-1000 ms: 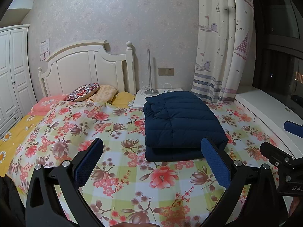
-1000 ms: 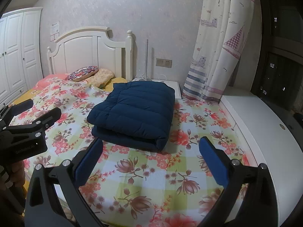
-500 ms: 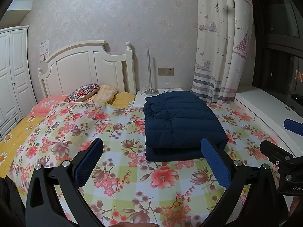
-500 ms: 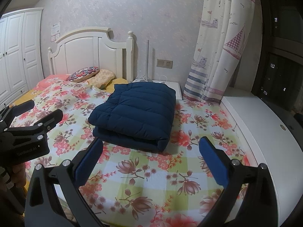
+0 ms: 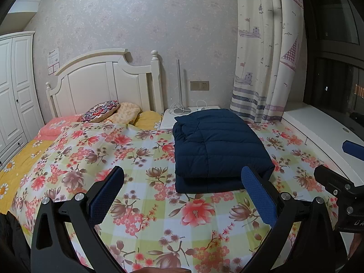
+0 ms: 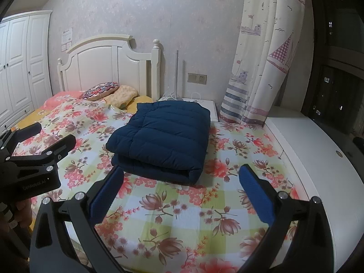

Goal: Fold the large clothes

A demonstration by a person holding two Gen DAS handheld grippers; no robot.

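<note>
A navy quilted jacket (image 5: 218, 150) lies folded into a thick rectangle on the floral bedspread (image 5: 127, 159), right of the bed's middle; the right wrist view shows the jacket (image 6: 163, 141) too. My left gripper (image 5: 182, 191) is open above the near part of the bed, short of the jacket and holding nothing. My right gripper (image 6: 179, 188) is also open and empty, just in front of the jacket's near fold. Each gripper appears in the other's view: the right gripper (image 5: 341, 168) at the right edge, the left gripper (image 6: 38, 145) at the left edge.
A white headboard (image 5: 102, 84) and pillows (image 5: 102, 113) stand at the far end. A white nightstand (image 5: 191, 113) with a lamp pole sits behind the jacket. A sailboat curtain (image 5: 268, 52) hangs right, above a white ledge (image 6: 318, 150). A white wardrobe (image 5: 16, 86) stands left.
Both grippers have drawn back very slightly from the bed; the jacket has not moved and both stay open.
</note>
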